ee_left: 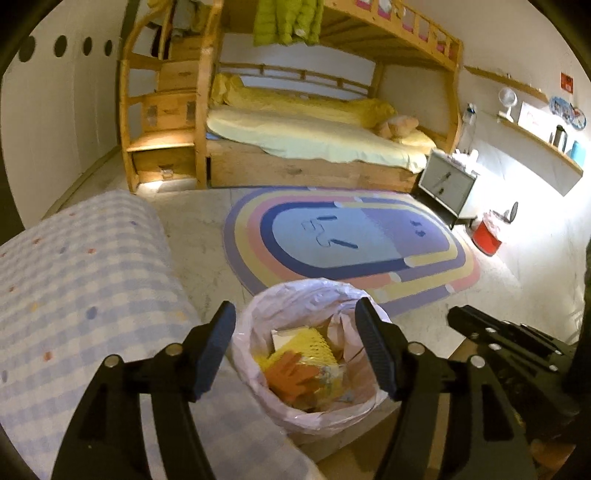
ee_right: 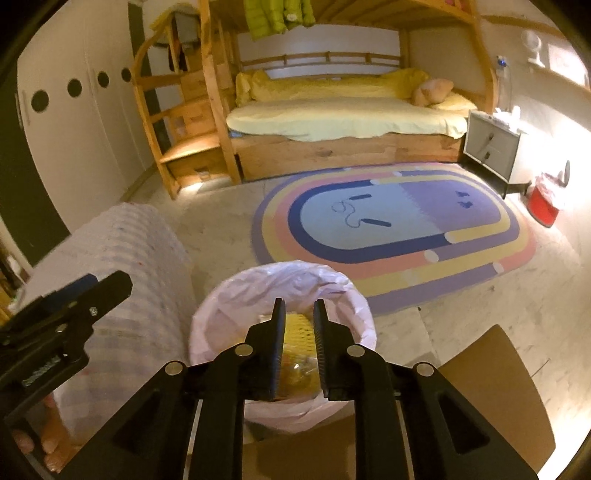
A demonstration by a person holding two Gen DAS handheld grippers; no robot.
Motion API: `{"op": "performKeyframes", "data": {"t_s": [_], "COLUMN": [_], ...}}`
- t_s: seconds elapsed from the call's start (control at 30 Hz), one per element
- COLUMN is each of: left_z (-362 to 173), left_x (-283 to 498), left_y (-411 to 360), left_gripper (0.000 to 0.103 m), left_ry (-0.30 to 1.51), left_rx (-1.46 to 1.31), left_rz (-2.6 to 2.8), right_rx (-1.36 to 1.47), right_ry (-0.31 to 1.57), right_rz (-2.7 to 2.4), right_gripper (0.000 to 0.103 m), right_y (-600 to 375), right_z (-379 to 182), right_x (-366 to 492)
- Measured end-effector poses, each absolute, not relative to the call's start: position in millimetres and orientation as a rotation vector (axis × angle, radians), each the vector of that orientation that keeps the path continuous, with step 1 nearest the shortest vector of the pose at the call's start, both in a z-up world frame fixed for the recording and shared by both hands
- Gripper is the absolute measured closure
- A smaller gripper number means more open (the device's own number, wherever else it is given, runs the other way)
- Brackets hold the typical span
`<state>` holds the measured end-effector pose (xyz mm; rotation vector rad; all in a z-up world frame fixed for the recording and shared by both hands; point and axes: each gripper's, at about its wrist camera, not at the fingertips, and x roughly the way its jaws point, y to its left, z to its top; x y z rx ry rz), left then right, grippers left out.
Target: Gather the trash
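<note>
Trash bin (ee_left: 314, 413) on the floor, upright, mouth facing up, lined with one pale pink bag (ee_right: 236, 314) folded over the rim; just beside the checked blue-and-white cushion (ee_left: 85, 288) and close to the near end of the oval rainbow rug (ee_left: 354, 240). Inside: yellow honeycomb paper (ee_left: 314, 341), an orange scrap (ee_left: 291, 373), other wrappers too jumbled to count. Left gripper (ee_left: 295, 350) hanging over the bin's mouth, tongs spread wide, nothing between them. Right gripper (ee_right: 299, 352) also above the bin, tongs narrow with a small gap, pads touching nothing; only the yellow rubbish below seen through the gap. Two grippers, each visible at the edge of the other's view. Fingertips (ee_right: 48, 448) of one hand at the lower left corner of the right wrist view. Further off: one wooden bunk bed (ee_left: 295, 155) with yellow bedding, one green jacket (ee_left: 284, 22) hanging from its top rail, one grey nightstand (ee_left: 447, 184), one red bin (ee_left: 487, 236) beside it, four round holes in the white wardrobe (ee_left: 55, 110)
</note>
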<state>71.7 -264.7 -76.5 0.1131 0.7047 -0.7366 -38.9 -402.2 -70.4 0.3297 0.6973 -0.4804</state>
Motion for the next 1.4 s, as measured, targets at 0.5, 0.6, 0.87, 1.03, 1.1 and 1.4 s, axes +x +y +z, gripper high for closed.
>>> {"op": "performKeyframes", "data": {"t_s": [0.5, 0.6, 0.87, 1.03, 1.1, 1.4], "left_z": [5, 13, 35, 41, 41, 38], "left_x": [21, 9, -18, -37, -46, -61], "left_y": [-135, -106, -23, 19, 34, 76], "left_gripper": [0.007, 0.007, 0.007, 0.007, 0.007, 0.007], "left_ry": [0.601, 0.614, 0.658, 0.680, 0.688, 0.707], "left_rx": [0.036, 0.065, 0.024, 0.041, 0.043, 0.050], "left_rz": [-0.567, -0.513, -0.381, -0.249, -0.189, -0.059], "right_rx": [0.264, 0.263, 0.237, 0.157, 0.110, 0.019], "right_ry": [0.609, 0.608, 0.583, 0.582, 0.585, 0.596], "right_rz": [-0.261, -0.217, -0.102, -0.013, 0.021, 0.096], "right_gripper": [0.012, 0.012, 0.010, 0.010, 0.010, 0.010], "right_y": [-306, -289, -231, -192, -176, -138], "right_z": [16, 26, 59, 74, 75, 69], "right_x": [-82, -84, -90, -97, -100, -98]}}
